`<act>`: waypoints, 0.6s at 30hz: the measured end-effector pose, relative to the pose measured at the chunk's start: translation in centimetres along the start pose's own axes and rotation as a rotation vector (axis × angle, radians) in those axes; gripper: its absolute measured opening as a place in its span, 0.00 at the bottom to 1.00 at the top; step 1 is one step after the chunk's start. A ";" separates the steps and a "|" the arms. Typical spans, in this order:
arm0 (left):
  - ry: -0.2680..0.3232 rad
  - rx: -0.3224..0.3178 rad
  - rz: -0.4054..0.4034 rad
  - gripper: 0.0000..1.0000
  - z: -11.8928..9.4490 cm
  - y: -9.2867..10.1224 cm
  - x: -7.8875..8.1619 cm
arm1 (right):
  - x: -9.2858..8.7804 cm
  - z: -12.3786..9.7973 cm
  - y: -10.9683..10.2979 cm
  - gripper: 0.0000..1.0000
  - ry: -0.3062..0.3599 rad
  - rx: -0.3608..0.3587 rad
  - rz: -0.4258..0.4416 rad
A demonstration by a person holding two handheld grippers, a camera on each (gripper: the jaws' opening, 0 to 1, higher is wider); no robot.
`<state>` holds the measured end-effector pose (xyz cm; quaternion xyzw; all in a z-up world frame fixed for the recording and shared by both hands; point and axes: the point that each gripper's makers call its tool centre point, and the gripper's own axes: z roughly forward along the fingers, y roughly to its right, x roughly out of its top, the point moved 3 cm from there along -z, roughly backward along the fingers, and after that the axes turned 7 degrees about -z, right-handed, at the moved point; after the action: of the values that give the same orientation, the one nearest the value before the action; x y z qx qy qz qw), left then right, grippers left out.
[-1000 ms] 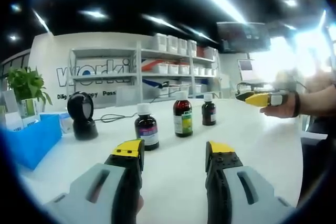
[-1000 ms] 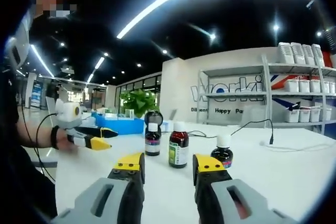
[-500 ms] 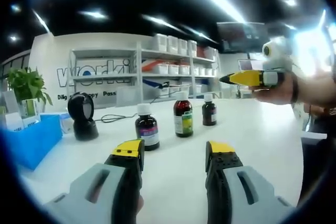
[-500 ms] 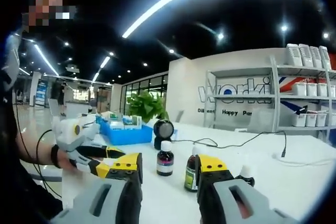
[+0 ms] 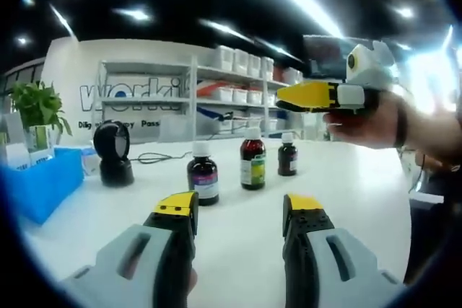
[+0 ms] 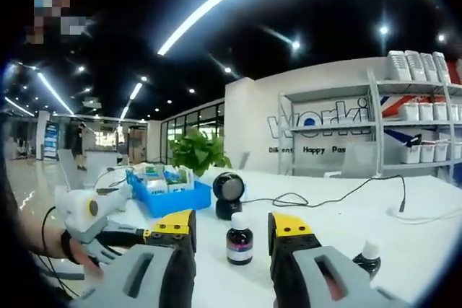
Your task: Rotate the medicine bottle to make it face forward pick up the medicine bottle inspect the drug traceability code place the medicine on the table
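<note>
The left gripper (image 5: 240,210), grey-bodied with yellow-capped black jaws, sits low over a white table (image 5: 346,192) with its jaws parted wide and nothing between them. It touches no bottle. Ahead of it stand three dark glass medicine bottles with white caps, in a loose row: a brown bottle with a purple and white label (image 5: 203,174) nearest and to the left, a taller brown bottle with a green and yellow label (image 5: 252,160) in the middle, and a small dark bottle (image 5: 287,154) farther back on the right. All three stand upright and apart from one another.

The right gripper (image 6: 232,225), of the same build, also has its jaws apart and empty. In the right gripper view the purple-labelled bottle stands on the table just beyond the gap between the jaws, not touched by either. In the left gripper view the right gripper appears held high at the right, above the bottles, in the person's hand.

The step in hand looks like the approach before turning a bottle to face forward. To do it well, the jaws would need to come down level on either side of the bottle's body, below the cap, and close gently so the glass does not tip, then twist slowly until the label faces front.

A black round-headed barcode scanner on a stand (image 5: 115,155) and a blue plastic tray (image 5: 40,189) sit to the left, near a green potted plant (image 5: 32,110).
</note>
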<state>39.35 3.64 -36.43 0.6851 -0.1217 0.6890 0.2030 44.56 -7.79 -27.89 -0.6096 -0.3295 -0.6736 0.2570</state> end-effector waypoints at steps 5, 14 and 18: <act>-0.005 -0.004 0.028 0.38 0.0 0.6 0.1 | -0.3 1.5 -0.8 0.36 -0.023 -0.024 0.019; -0.028 -0.011 0.032 0.38 -0.5 0.3 0.0 | -1.1 3.7 -1.8 0.36 -0.074 -0.114 -0.007; -0.017 -0.007 0.048 0.38 -1.3 -0.4 0.1 | -1.5 4.3 -1.9 0.36 -0.084 -0.168 -0.010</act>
<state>38.34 4.63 -36.45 0.6872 -0.1422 0.6872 0.1878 46.15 -3.36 -29.50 -0.6549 -0.2856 -0.6741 0.1876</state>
